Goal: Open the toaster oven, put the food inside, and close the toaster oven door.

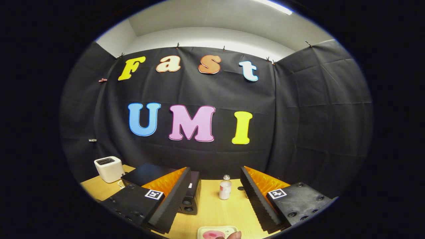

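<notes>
A black toaster oven (156, 176) stands on the wooden table (212, 209), partly hidden behind my left finger; its knobs show beside that finger and its door looks closed. A pale tray (215, 231) holding pinkish food (211, 235) lies low on the table between my fingers, near me. My gripper (214, 199) is open and held high above the table, with nothing between its fingers.
A small white box-shaped appliance (109, 168) sits left of the oven at the table's back. A small clear bottle (225, 188) stands on the table beyond the fingers. A fingertip of a person's hand (233, 235) touches the tray's near edge.
</notes>
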Available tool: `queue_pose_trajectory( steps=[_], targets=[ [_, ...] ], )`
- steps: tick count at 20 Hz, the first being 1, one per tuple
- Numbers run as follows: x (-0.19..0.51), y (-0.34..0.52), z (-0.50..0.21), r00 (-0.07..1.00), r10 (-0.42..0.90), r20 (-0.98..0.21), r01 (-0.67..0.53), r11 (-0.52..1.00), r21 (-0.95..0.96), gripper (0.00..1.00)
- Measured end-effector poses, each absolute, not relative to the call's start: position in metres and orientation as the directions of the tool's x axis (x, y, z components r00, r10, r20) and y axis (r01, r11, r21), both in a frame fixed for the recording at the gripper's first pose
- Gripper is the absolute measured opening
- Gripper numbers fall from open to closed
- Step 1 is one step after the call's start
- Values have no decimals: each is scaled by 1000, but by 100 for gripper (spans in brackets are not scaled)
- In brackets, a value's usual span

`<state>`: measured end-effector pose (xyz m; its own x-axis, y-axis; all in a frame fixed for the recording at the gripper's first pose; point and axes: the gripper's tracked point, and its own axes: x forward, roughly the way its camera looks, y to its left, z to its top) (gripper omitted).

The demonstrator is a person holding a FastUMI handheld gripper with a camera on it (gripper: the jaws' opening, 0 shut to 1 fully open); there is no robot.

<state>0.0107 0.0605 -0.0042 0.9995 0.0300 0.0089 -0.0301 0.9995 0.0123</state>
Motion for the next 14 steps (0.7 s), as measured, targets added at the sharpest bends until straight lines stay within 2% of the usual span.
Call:
queue_pose_trajectory(
  steps=[8, 14],
  targets=[
    [44, 190, -29, 996, 92, 0, -91, 991, 101, 98],
    [70, 260, -87, 991, 91, -98, -79, 989, 124, 98]
  ],
)
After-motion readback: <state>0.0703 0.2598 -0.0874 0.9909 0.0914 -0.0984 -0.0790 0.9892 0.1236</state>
